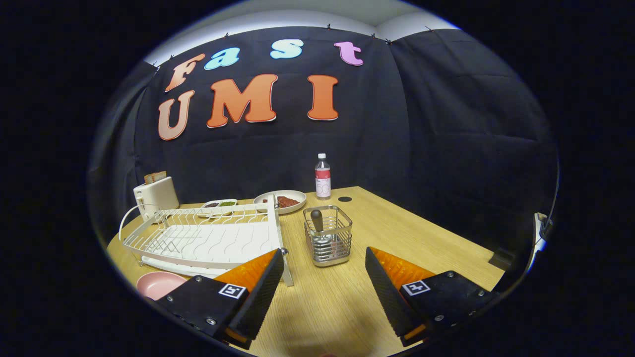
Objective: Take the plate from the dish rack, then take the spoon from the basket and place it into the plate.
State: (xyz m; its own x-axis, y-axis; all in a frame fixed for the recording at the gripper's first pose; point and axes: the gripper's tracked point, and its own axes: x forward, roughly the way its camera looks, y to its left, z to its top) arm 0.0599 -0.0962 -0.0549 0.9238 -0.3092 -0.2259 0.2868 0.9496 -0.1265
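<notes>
Gripper (325, 282) hung wide open above the bench (407, 233), its two fingers spread well apart and nothing between them but bare wood. Basket (328, 236), a wire one, stood dead ahead at twelve o'clock, just beyond the fingertips, and the spoon (317, 223) was standing up in it, dark handle poking above the rim. Dish rack (208, 238) lay out at ten o'clock from the gripper, white, and its near corner sat right behind the left finger. Plate (159, 284), the pink one, was down on the bench at nine o'clock, in front of the rack and just beside the left finger's mount, partly hidden by it. Further back, at eleven o'clock past the rack, a toaster (156, 197) stood with bread in its slot, then a small two-part dish (219, 205), and a white plate with food (282, 200). Bottle (323, 176) stood upright at twelve o'clock, behind the basket, near the cloth wall.
</notes>
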